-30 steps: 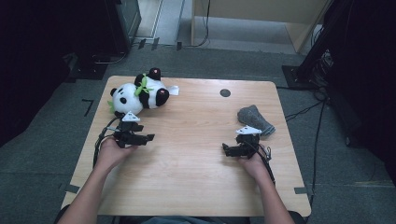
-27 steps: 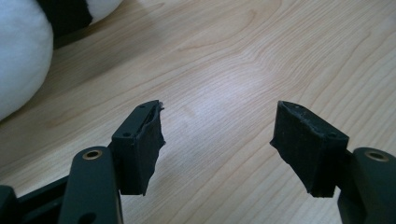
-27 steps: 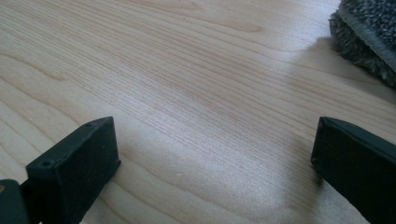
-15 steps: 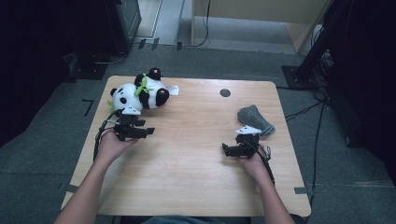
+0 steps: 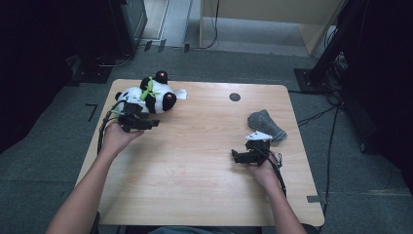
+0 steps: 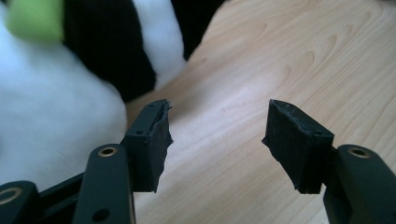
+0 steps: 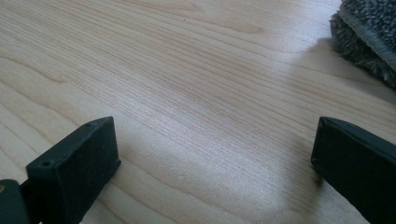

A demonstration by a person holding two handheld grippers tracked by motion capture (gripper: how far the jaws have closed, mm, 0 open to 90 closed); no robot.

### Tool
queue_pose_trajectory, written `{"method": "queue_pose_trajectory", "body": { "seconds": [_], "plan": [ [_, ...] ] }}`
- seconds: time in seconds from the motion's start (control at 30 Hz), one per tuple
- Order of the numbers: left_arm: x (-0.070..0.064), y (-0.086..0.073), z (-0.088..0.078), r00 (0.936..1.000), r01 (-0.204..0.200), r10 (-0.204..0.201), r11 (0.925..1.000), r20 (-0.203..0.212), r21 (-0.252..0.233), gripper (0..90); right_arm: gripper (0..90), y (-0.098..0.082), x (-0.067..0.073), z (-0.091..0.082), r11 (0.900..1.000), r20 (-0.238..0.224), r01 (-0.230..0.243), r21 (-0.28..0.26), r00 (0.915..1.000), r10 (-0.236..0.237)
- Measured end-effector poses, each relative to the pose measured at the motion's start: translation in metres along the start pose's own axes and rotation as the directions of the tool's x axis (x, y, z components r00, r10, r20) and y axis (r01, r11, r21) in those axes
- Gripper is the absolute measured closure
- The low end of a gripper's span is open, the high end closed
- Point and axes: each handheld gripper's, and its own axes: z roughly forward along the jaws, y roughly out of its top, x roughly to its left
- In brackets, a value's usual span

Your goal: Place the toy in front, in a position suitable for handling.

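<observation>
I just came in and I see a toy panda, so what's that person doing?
A person sits at a wooden table with a gripper in each hand. The left gripper is right beside the panda, which lies at the far left of the table. Its jaws have just been closing, but they stand apart with nothing between them, so the panda isn't grabbed yet. The right gripper is open too, low over bare wood, with a grey sock lying just beyond it, untouched.

plush panda (image 5: 148, 96), lying at table's far-left corner
</observation>
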Motion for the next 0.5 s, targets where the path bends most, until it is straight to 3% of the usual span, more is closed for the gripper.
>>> {"method": "queue_pose_trajectory", "body": {
  "seconds": [0.17, 0.5],
  "plan": [
    [0.007, 0.021, -0.006, 0.9993, -0.033, 0.033, 0.9994, -0.019, -0.008, 38.5, 0.5, 0.0, 0.0, 0.0, 1.0, 0.0, 0.0, 0.001, 1.0, 0.0],
    [0.022, 0.055, -0.009, 0.9955, -0.057, 0.057, 0.9983, -0.077, -0.006, 37.8, 0.5, 0.0, 0.0, 0.0, 1.0, -0.002, -0.001, 0.0, 1.0, 0.001]
  ]
}}
